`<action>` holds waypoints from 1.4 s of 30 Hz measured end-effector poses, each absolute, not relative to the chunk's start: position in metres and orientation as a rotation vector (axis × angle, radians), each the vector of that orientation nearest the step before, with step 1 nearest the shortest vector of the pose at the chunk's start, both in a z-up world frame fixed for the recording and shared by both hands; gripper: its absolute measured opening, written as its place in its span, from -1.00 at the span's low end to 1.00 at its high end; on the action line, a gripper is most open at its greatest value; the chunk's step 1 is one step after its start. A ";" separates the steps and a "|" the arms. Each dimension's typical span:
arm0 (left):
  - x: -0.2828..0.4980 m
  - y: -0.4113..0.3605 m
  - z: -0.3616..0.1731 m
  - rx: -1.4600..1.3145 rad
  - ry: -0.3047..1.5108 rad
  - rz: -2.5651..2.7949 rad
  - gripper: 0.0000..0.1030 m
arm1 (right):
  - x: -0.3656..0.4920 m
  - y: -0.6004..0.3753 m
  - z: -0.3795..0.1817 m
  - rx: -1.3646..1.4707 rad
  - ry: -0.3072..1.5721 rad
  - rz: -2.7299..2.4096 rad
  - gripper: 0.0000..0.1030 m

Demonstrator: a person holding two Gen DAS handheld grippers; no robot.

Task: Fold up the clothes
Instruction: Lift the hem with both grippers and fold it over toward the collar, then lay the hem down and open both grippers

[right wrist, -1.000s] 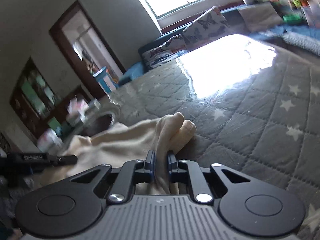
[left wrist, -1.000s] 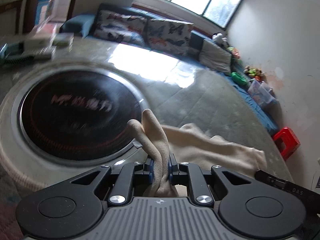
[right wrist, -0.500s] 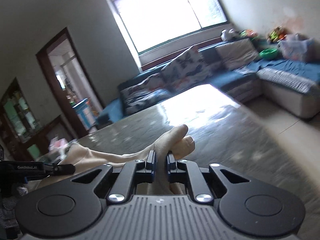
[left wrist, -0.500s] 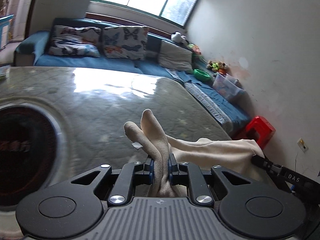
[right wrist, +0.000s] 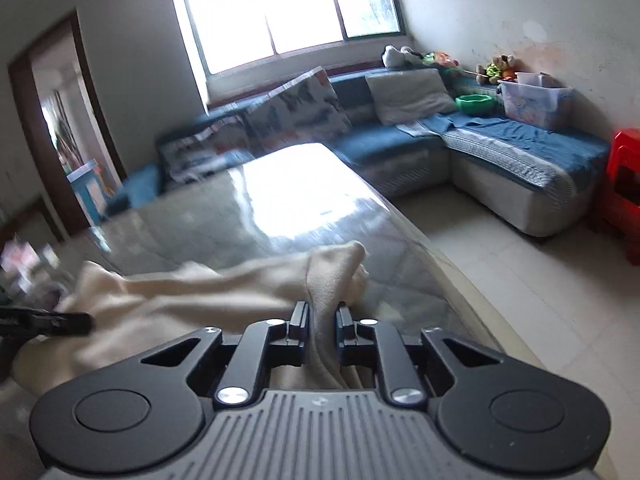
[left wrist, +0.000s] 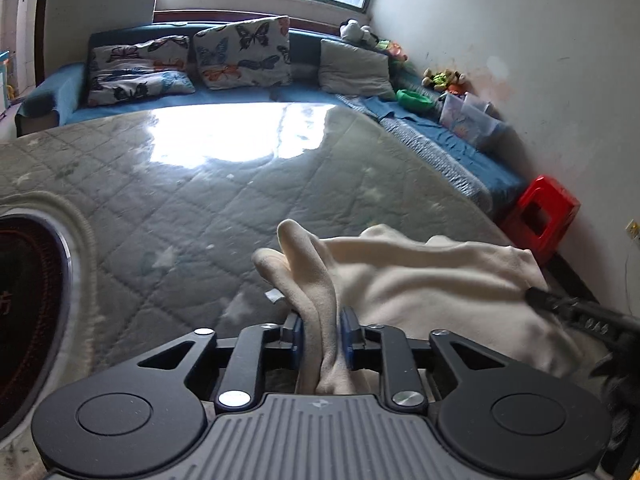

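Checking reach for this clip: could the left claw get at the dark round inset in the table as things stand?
Probably not right away. The left claw is shut on the cream garment, so it is occupied. The dark round inset lies close on its left with no object between, so only the held cloth hinders it.

A blue sofa runs beneath the window, butterfly cushions and a grey cushion propped along it. A green bowl, a clear bin and soft toys sit near the corner, a red stool by the wall.
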State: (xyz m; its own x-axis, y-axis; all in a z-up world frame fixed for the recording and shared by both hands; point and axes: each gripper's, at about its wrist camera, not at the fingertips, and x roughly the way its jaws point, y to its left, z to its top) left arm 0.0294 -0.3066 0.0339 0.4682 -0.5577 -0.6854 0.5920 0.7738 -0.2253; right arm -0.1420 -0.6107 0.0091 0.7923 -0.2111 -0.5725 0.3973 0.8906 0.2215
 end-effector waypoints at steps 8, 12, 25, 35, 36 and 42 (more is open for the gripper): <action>0.034 -0.298 0.033 0.070 0.782 -0.654 -0.28 | -0.126 -0.600 0.032 0.253 0.508 -0.343 -0.24; 0.032 -0.301 0.033 0.093 0.769 -0.667 -0.24 | -0.099 -0.598 0.027 0.251 0.539 -0.307 -0.22; 0.031 -0.305 0.027 0.127 0.750 -0.680 -0.11 | -0.059 -0.580 0.018 0.133 0.626 -0.266 0.09; 0.027 -0.308 0.025 0.174 0.743 -0.683 0.04 | -0.009 -0.565 0.003 0.117 0.694 -0.303 0.36; 0.027 -0.307 0.024 0.172 0.747 -0.682 0.05 | -0.011 -0.566 0.003 0.122 0.694 -0.300 0.37; 0.022 -0.302 0.021 0.167 0.758 -0.672 0.11 | -0.036 -0.555 0.015 0.087 0.654 -0.294 0.57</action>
State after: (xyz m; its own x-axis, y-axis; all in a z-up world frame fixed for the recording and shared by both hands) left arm 0.0223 -0.3016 0.0214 0.5306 -0.5017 -0.6831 0.6178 0.7808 -0.0936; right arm -0.0364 -0.5554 0.0147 0.7541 -0.2419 -0.6105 0.2961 0.9551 -0.0128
